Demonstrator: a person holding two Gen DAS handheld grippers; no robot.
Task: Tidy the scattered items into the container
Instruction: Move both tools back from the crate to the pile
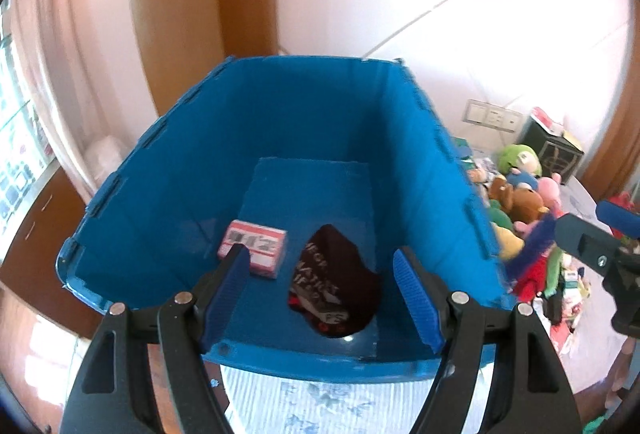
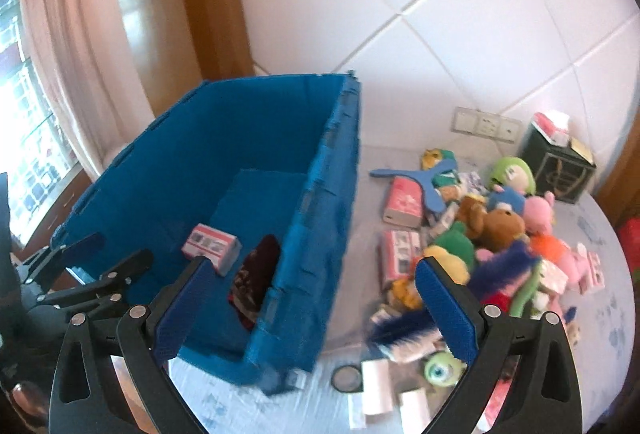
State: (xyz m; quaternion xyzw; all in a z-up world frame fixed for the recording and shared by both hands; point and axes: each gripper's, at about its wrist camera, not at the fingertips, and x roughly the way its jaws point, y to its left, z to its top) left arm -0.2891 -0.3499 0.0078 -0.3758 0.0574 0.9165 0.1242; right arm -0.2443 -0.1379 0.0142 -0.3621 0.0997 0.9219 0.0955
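Left gripper point(image 1: 322, 266): my jaws stand apart over the blue container point(image 1: 168, 193), nothing between them. Inside, on its floor: a pink-and-white box point(image 1: 260, 246) and, just beside it, a dark red printed cloth point(image 1: 340, 286). Right gripper point(image 2: 312, 282): jaws spread wide, empty, straddling the container's near right corner. Scattered items, among them plush toys point(image 2: 500, 226) and small packets point(image 2: 400, 250), lie on the pale patterned surface point(image 2: 600, 294) right of the container.

Blue container point(image 1: 312, 105): matt corrugated plastic walls. Dark cloth item point(image 1: 336, 274) at its floor, 5 o'clock of the glossy cardboard box point(image 1: 254, 244). Gripper fingers point(image 2: 448, 302): ribbed blue pads on smooth black plastic. Plush toys point(image 2: 496, 226): fuzzy fabric
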